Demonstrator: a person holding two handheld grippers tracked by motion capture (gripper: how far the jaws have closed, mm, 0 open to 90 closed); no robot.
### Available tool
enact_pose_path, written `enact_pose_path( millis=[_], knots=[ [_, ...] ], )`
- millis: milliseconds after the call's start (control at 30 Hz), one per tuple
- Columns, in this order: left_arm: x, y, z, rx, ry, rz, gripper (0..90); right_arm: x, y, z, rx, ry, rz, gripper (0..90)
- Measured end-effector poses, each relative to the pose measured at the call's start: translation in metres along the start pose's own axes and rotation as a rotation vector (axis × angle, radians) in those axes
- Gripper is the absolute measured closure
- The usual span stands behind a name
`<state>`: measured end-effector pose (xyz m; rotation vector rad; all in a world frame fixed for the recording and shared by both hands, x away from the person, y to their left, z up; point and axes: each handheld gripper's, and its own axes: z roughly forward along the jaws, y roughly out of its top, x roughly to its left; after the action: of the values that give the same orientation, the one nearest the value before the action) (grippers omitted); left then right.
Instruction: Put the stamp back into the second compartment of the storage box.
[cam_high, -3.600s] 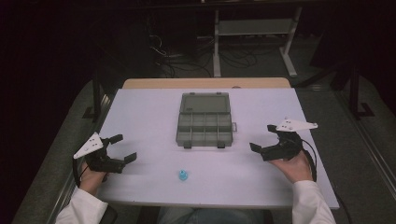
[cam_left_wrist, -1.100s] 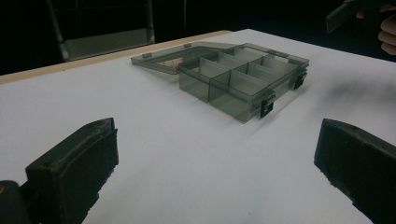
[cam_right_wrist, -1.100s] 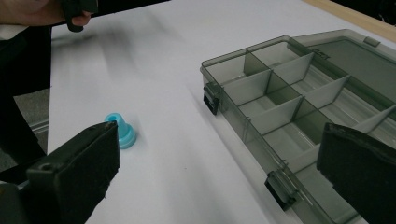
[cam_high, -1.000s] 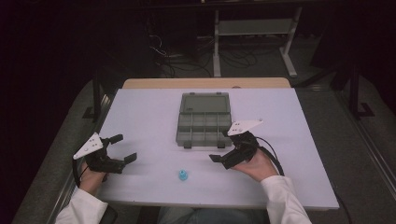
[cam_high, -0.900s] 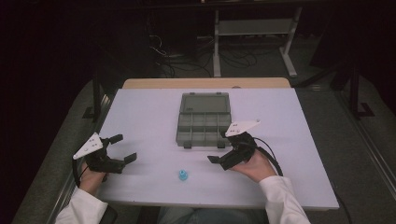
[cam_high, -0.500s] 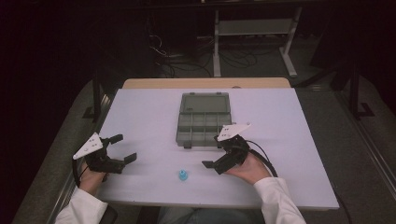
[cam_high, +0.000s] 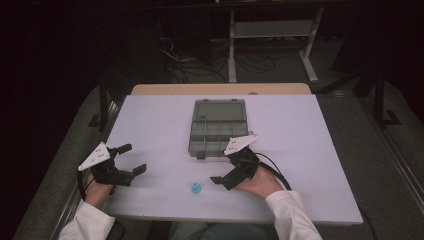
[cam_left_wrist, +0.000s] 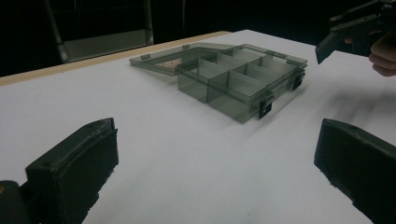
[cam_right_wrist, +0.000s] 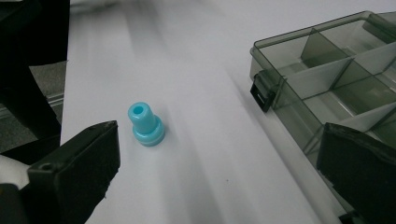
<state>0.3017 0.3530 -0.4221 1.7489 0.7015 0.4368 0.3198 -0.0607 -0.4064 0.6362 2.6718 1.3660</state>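
A small light-blue plastic peg (cam_high: 195, 188) (cam_right_wrist: 145, 123) stands upright on the white table (cam_high: 280, 125), near its front edge. Just to the peg's right, my right gripper (cam_high: 224, 169) (cam_right_wrist: 215, 172) is open, its jaws pointing left toward the peg without touching it. An open grey see-through compartment box (cam_high: 218, 127) (cam_left_wrist: 238, 79) (cam_right_wrist: 336, 70) lies at mid-table with its lid folded back and its compartments looking empty. My left gripper (cam_high: 134, 159) (cam_left_wrist: 215, 163) rests open at the front left, nothing between its jaws. The right gripper (cam_left_wrist: 355, 28) also appears in the left gripper view.
The box's black latches (cam_right_wrist: 262, 95) face the front edge. A wooden strip (cam_high: 220, 89) runs along the table's far edge. Beyond it, on the dark floor, are a metal stand (cam_high: 272, 30) and cables. Bare tabletop lies left and right of the box.
My right gripper has moved left and toward the front edge, from the table's right side to just beside the blue peg. The left gripper, box and peg have stayed put.
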Motion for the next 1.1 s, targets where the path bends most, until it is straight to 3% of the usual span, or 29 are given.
enact_pose_path(
  millis=[600, 633, 1100],
  knots=[
    [-0.001, 0.0, 0.0, -0.001, -0.004, 0.001, 0.0, 0.007, 0.003, 0.016, 0.033, 0.026, -0.014, 0.0],
    [-0.001, 0.0, 0.0, -0.001, -0.004, 0.001, 0.0, 0.005, 0.002, 0.017, 0.038, 0.017, -0.044, 0.0],
    [-0.001, 0.001, 0.0, 0.001, -0.004, 0.008, 0.0, 0.014, 0.006, 0.028, 0.057, 0.042, -0.048, 0.0]
  ],
)
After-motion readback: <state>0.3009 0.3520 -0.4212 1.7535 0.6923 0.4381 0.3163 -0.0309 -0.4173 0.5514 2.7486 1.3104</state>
